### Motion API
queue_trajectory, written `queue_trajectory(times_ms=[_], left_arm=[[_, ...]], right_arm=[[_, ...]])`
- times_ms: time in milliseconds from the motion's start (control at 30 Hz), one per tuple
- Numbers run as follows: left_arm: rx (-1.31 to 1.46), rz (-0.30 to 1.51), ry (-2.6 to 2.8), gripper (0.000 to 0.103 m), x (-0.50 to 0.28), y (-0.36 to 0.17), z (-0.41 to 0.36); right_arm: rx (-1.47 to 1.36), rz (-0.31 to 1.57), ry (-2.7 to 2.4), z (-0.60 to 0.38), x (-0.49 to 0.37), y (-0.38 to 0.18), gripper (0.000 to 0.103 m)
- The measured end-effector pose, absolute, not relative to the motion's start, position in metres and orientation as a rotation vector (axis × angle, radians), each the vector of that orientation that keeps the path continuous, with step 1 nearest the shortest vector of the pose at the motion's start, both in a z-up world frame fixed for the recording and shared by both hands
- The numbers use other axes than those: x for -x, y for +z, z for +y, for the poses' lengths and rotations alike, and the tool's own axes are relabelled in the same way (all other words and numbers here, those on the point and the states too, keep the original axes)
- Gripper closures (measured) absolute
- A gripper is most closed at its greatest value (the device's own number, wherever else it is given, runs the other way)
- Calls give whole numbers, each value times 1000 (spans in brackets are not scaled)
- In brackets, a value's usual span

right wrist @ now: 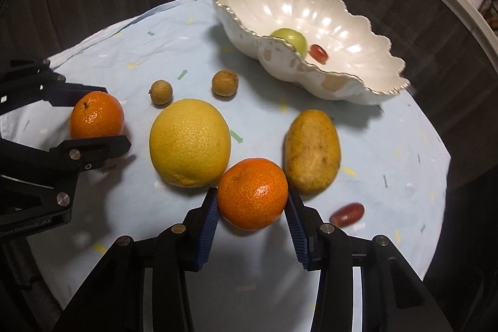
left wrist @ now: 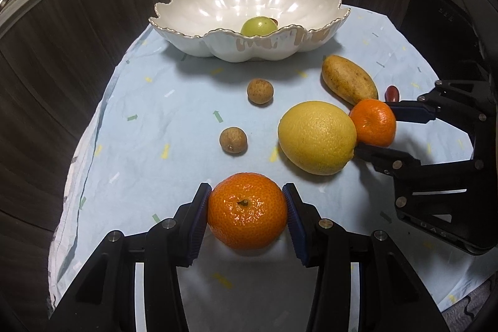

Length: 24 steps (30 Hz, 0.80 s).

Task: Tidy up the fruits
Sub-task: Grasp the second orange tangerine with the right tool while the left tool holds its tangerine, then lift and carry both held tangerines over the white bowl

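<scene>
Left wrist view: ribbed blue fingers (left wrist: 199, 217) of left gripper (left wrist: 247, 210) pinch a dimpled tangerine (left wrist: 247, 209) on the pale blue cloth (left wrist: 140, 114). Ahead: 2 rough brown longans (left wrist: 260, 91), smooth yellow grapefruit (left wrist: 317, 137), speckled mango (left wrist: 348, 80), scalloped white bowl (left wrist: 218, 5) holding a green fruit (left wrist: 259, 26).

Right wrist view: right gripper (right wrist: 252, 207) pads press a second tangerine (right wrist: 252, 194), touching grapefruit and mango. A red grape (right wrist: 347, 214) lies just beside the right finger.
</scene>
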<state>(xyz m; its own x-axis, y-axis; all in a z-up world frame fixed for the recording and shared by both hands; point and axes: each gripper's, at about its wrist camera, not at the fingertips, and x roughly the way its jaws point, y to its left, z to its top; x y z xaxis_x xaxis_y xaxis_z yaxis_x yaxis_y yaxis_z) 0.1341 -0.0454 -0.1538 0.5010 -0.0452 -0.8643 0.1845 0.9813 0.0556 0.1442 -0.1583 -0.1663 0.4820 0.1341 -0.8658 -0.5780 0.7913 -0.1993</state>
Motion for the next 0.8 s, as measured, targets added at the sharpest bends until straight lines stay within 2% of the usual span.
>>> queue_trajectory(times_ms=[500,800], left_arm=[[-143,960,-139,57,-127,-124,-42],[-120,920,-141,57,-133,-106,-41]], right_arm=[[195,981,340,-184,-127,-134,60],[108,937,308,-188,-126,-111,61]])
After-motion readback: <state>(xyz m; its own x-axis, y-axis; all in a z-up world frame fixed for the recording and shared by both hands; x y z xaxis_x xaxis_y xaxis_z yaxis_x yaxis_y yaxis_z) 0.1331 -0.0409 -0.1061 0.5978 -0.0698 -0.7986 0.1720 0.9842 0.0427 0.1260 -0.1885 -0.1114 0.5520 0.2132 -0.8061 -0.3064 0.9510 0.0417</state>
